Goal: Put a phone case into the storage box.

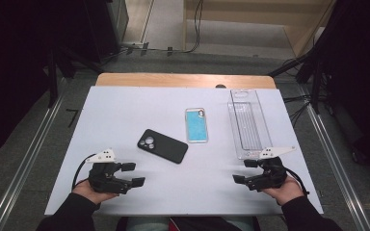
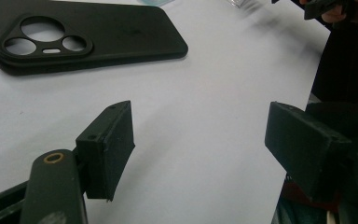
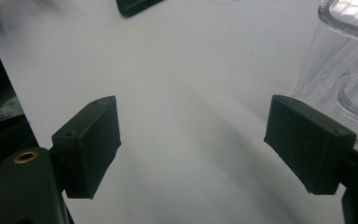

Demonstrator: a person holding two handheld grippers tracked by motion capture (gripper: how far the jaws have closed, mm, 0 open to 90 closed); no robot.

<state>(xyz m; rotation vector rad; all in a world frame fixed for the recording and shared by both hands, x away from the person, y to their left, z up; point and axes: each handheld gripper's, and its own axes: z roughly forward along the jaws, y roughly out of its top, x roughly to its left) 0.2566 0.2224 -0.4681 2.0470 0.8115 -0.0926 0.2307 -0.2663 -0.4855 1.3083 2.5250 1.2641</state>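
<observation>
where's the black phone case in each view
high view: the black phone case lies mid-table, left of the blue phone case.
left gripper view: top left, camera cutouts facing up, beyond the open jaws.
right gripper view: one black corner at the top edge, probably the same case.
shared landmark: the white tabletop it lies on.

High view: table (image 1: 125,106) evenly lit from above, bright white; surroundings beyond it dark, near black. Image soft, low detail. Short, faint shadows under left gripper (image 1: 131,174) and right gripper (image 1: 244,171).

Left gripper view: jaws sharp; black case (image 2: 88,35) ahead of them slightly soft; far corner blurred. Diffuse shadow on table beside jaws.

Right gripper view: jaws fairly sharp; clear tray (image 3: 345,60) beside right jaw blurred, carries glare streaks. Soft grey shadow band between jaws.
</observation>
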